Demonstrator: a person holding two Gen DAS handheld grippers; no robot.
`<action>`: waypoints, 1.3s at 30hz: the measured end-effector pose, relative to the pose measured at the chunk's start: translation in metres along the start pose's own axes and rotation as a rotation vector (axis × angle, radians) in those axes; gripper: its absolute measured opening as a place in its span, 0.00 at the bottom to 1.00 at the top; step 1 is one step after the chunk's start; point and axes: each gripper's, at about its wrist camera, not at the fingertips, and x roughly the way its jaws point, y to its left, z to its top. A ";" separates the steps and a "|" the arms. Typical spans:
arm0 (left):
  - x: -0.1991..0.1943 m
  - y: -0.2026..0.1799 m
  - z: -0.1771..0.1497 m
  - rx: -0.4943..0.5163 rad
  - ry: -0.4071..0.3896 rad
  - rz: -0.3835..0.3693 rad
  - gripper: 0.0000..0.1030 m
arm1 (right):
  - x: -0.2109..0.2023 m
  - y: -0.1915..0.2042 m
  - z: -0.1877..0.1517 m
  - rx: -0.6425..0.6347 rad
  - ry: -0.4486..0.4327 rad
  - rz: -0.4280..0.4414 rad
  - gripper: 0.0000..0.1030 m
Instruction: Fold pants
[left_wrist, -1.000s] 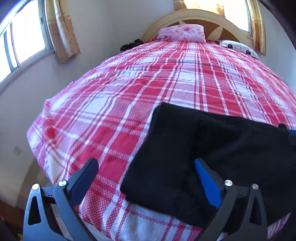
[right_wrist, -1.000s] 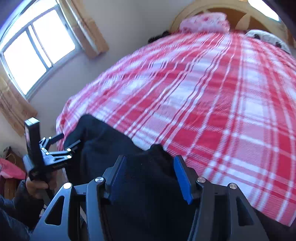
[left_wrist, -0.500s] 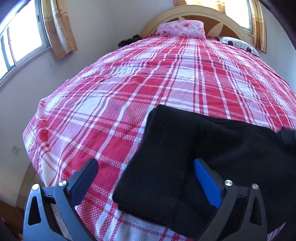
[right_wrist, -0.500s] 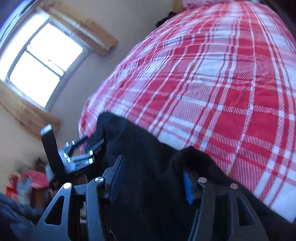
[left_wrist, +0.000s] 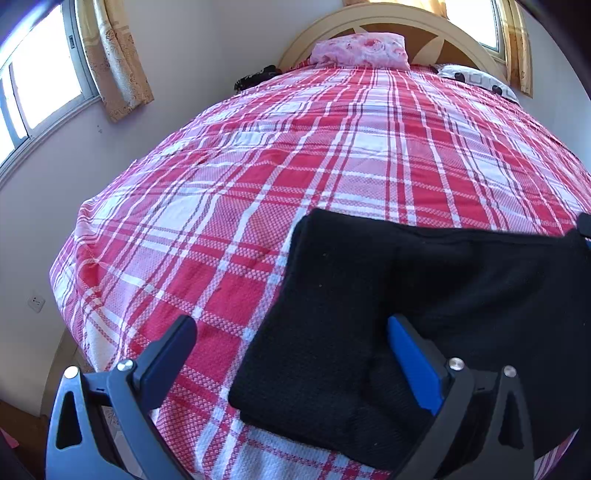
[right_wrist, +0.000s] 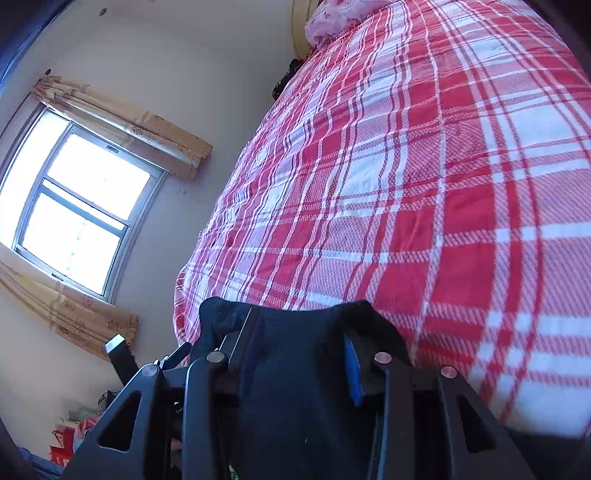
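Looking down the left gripper (left_wrist: 291, 354), its jaws are spread wide and not pinching anything: the black finger on the left hangs over bare plaid, and the blue-padded finger (left_wrist: 413, 365) on the right sits over the black pants (left_wrist: 388, 295). The pants are folded into a thick, roughly rectangular stack on the red-and-white plaid bedspread (left_wrist: 295, 166), near the foot edge of the bed, with their left edge running up between the two fingers, so about half the gap is cloth and half is bedspread. Can't tell if the blue pad actually touches the fabric or just floats above it. Over on the right gripper (right_wrist: 301, 354), the jaws are closing, and there's a bunched hump of the same black pants (right_wrist: 295, 332) right between them, filling the gap; the fabric bulges up past both fingertips and looks pinched against the pads. Off to the left of those jaws you can see part of the left gripper (right_wrist: 122, 354) poking up beside the cloth. Ahead of both jaws, way up the bed, a pink floral pillow (left_wrist: 360, 50) leans on the wooden headboard (left_wrist: 436, 22), and a curtained window (right_wrist: 81, 210) is on the left wall.
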 end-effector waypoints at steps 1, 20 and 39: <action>0.000 0.001 0.000 0.000 0.001 -0.003 1.00 | -0.008 0.000 -0.003 -0.006 -0.013 -0.027 0.40; -0.052 -0.089 0.010 0.167 -0.132 -0.087 1.00 | -0.227 -0.049 -0.154 -0.036 -0.426 -0.731 0.41; -0.079 -0.189 -0.035 0.389 -0.064 -0.267 1.00 | -0.325 -0.115 -0.144 0.150 -0.590 -0.801 0.41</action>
